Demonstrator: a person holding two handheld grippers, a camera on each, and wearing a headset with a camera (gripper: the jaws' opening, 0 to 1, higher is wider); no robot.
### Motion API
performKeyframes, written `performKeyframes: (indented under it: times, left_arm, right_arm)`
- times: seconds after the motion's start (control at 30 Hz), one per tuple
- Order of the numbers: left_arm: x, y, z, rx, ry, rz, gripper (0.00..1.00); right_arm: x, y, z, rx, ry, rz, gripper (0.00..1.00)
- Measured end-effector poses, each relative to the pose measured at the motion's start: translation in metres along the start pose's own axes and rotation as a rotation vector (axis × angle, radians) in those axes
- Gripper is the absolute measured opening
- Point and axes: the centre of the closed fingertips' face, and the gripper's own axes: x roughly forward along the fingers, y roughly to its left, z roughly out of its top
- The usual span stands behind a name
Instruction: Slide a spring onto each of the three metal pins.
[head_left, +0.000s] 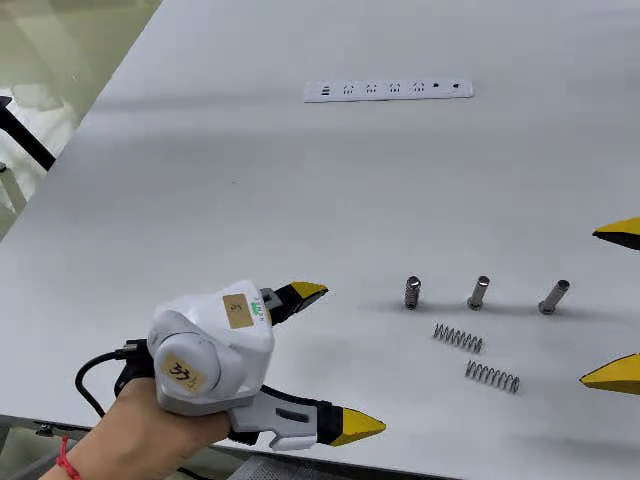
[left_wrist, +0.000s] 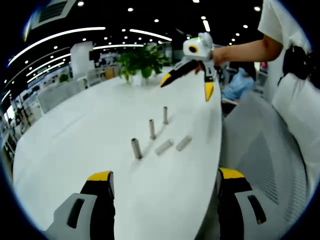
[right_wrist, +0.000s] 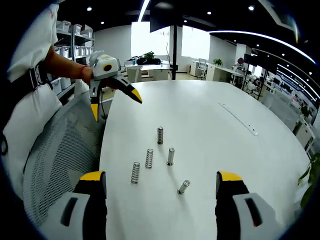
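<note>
white table (head_left: 250, 180) | white strip (head_left: 388, 90) lying on far side | mesh chair (right_wrist: 60, 145) at edge | potted plant (left_wrist: 142, 60) beyond

Head cam: high over table (head_left: 250, 200), facing fwd & down, pins (head_left: 479, 292) low-right of centre, mid range. L gripper (head_left: 340, 359) cam: low over table, left of pins, facing along the row. R gripper (head_left: 597, 305) cam: right of pins, facing back. All 3 share pins & springs (head_left: 458, 338); each gripper cam catches the other gripper beyond pins.
</note>
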Motion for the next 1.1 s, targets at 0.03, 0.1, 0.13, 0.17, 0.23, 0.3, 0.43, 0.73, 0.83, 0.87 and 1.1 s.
performKeyframes:
  times: [0.03,0.1,0.13,0.17,0.23,0.3,0.43,0.73,0.83,0.87,1.1]
  left_arm:
    - [0.001,-0.001,0.001,0.004,0.004,-0.002,0.83]
    - [0.003,-0.006,0.004,0.018,0.005,-0.013,0.77]
    - [0.006,-0.009,0.005,0.028,0.009,-0.017,0.76]
    - [0.008,-0.01,0.006,0.031,0.011,-0.02,0.74]
    - [0.015,-0.017,0.01,0.043,0.014,-0.043,0.68]
    - [0.023,-0.023,0.013,0.069,0.022,-0.061,0.65]
    - [0.042,-0.035,0.018,0.107,0.046,-0.105,0.55]
    - [0.085,-0.049,0.021,0.157,0.085,-0.162,0.38]
    - [0.095,-0.054,0.021,0.171,0.099,-0.18,0.37]
    - [0.099,-0.055,0.021,0.177,0.104,-0.183,0.37]
    - [0.114,-0.054,0.017,0.202,0.138,-0.185,0.33]
  right_arm:
    - [-0.002,-0.001,-0.002,0.002,0.001,-0.005,0.92]
    - [-0.009,-0.007,-0.01,0.009,-0.003,-0.019,0.92]
    - [-0.012,-0.009,-0.013,0.02,-0.01,-0.027,0.92]
    - [-0.013,-0.008,-0.013,0.024,-0.012,-0.031,0.92]
    - [-0.016,-0.008,-0.016,0.03,-0.018,-0.043,0.92]
    - [-0.018,-0.008,-0.019,0.039,-0.022,-0.05,0.92]
    - [-0.022,-0.005,-0.025,0.046,-0.022,-0.059,0.91]
    - [-0.032,0.0,-0.031,0.074,-0.037,-0.085,0.91]
    - [-0.034,0.002,-0.034,0.08,-0.036,-0.09,0.91]
    - [-0.035,0.003,-0.036,0.083,-0.038,-0.09,0.91]
    - [-0.038,0.006,-0.047,0.097,-0.034,-0.087,0.91]
